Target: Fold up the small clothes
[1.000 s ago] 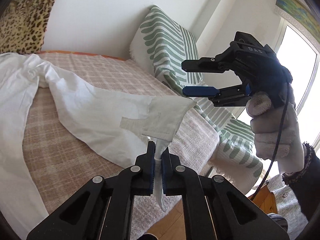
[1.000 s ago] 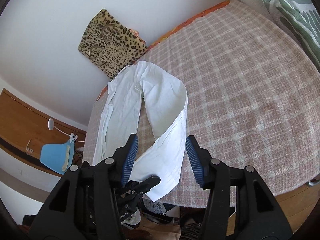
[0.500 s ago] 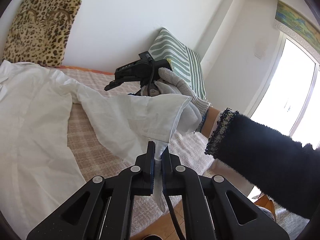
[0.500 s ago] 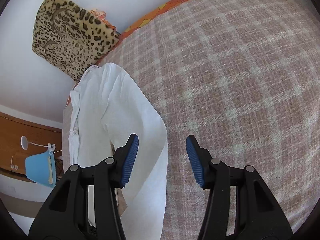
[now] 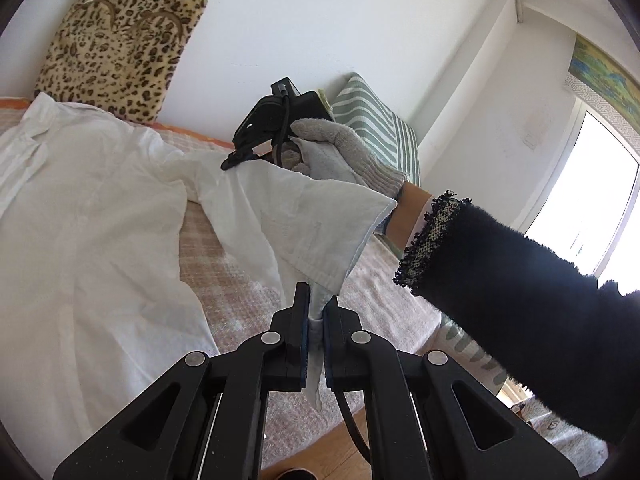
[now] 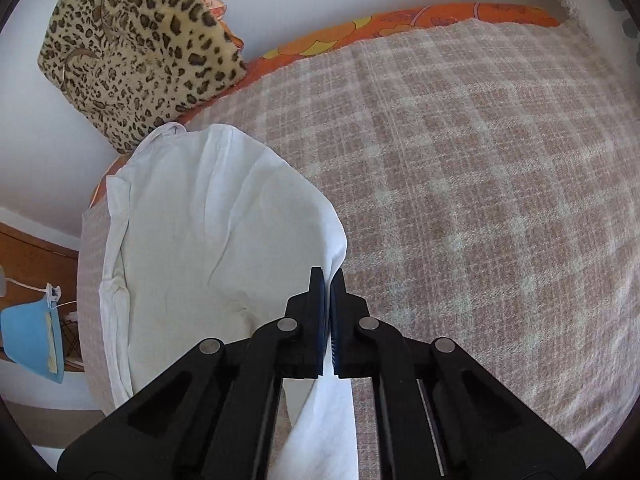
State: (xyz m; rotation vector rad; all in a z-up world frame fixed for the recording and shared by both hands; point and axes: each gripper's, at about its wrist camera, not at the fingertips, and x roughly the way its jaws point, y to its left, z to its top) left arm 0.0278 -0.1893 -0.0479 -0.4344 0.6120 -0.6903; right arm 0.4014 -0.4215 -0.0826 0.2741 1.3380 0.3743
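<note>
The white shirt [image 5: 92, 216] lay spread over the checked blanket [image 6: 480, 184] on the bed, its body toward the end where the leopard-print cushion [image 5: 116, 44] stood against the wall. One sleeve [image 5: 304, 216] was lifted off the blanket and stretched between the two claws.

The left claw [image 5: 316, 320] was closed on the cuff end of that sleeve, near the front edge of the bed; a strip of white cloth was pinched between its blue pads and hung out below them. From there the sleeve rose and ran back toward the shirt's body.

The right claw [image 6: 327, 300] was also closed, its pads clamped on a fold of the sleeve farther up, closer to the shoulder. In the right wrist view the cloth passed between the fingers and dropped down beneath them, with the rest of the shirt [image 6: 208, 232] lying to its left on the blanket. In the left wrist view the same claw [image 5: 240, 156] showed above the sleeve, held by a hand [image 5: 340, 152] in a grey knitted glove, with a black sleeve behind it.

A green-and-white striped cushion [image 5: 376, 124] leaned in the far corner of the bed. Beyond the bed's end a blue lamp [image 6: 32, 336] stood by a wooden surface.
</note>
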